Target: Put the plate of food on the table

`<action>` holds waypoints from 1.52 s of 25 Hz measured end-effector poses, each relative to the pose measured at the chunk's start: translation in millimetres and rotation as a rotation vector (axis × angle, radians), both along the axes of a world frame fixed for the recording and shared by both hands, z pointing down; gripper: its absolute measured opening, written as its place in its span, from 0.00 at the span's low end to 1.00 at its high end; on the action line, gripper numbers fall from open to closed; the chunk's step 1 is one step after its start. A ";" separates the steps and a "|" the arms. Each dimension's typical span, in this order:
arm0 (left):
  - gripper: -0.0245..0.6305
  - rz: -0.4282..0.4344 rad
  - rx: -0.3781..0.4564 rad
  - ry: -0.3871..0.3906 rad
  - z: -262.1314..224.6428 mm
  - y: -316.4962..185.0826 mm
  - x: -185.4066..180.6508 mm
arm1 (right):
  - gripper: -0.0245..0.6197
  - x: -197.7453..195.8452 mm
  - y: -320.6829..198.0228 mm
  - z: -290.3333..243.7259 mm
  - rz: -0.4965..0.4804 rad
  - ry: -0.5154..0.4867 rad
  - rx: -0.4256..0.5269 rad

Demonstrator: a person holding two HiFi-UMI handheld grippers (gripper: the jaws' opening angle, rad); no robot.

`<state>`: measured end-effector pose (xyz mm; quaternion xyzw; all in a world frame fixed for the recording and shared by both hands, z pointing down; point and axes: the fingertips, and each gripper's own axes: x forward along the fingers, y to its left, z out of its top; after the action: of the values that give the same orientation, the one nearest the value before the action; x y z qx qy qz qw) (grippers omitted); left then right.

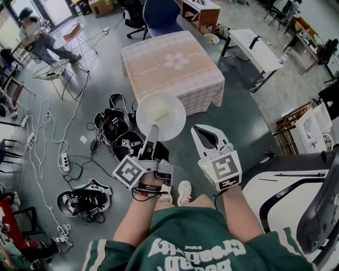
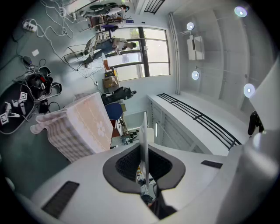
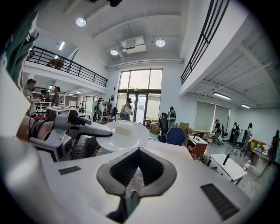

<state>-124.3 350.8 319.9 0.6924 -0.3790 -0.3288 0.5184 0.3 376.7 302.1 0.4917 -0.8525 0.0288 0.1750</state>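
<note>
Left gripper (image 1: 152, 130) clamped the plate (image 1: 160, 116) rim at frame centre; right gripper (image 1: 199, 130) was closed, empty, beside it.

The left gripper (image 1: 153, 130) reaches forward over the grey floor (image 1: 249, 122) and clamps the near rim of a round white plate (image 1: 161, 116), carried level in the air. A pale lump of food (image 1: 158, 111) lies near the plate's middle. The right gripper (image 1: 204, 130) hangs just beside the plate on its right, apart from it, with nothing in its jaws. Beyond the plate stands the table (image 1: 172, 66) under a pink checked cloth with a flower print, and a blue chair (image 1: 159, 13) is behind it. Black bags (image 1: 112, 124) and white cables (image 1: 39, 137) litter the floor at the left
</note>
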 end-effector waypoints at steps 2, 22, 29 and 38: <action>0.08 0.002 0.002 0.001 -1.2 -2.0 -1.8 | 0.06 -2.0 0.9 2.5 -0.001 0.000 0.002; 0.08 0.016 0.016 0.006 -9.3 -6.0 8.3 | 0.06 5.8 1.4 -4.9 0.008 -0.039 0.034; 0.08 -0.002 0.027 0.006 -13.8 -9.2 22.9 | 0.06 29.1 2.0 -6.5 0.005 -0.056 0.050; 0.08 -0.033 0.048 0.011 -19.0 -8.0 30.7 | 0.06 51.2 2.4 -4.7 0.003 -0.069 0.064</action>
<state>-93.7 342.8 300.8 0.6964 -0.3798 -0.3501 0.4981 51.5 379.1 297.4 0.4970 -0.8578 0.0186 0.1298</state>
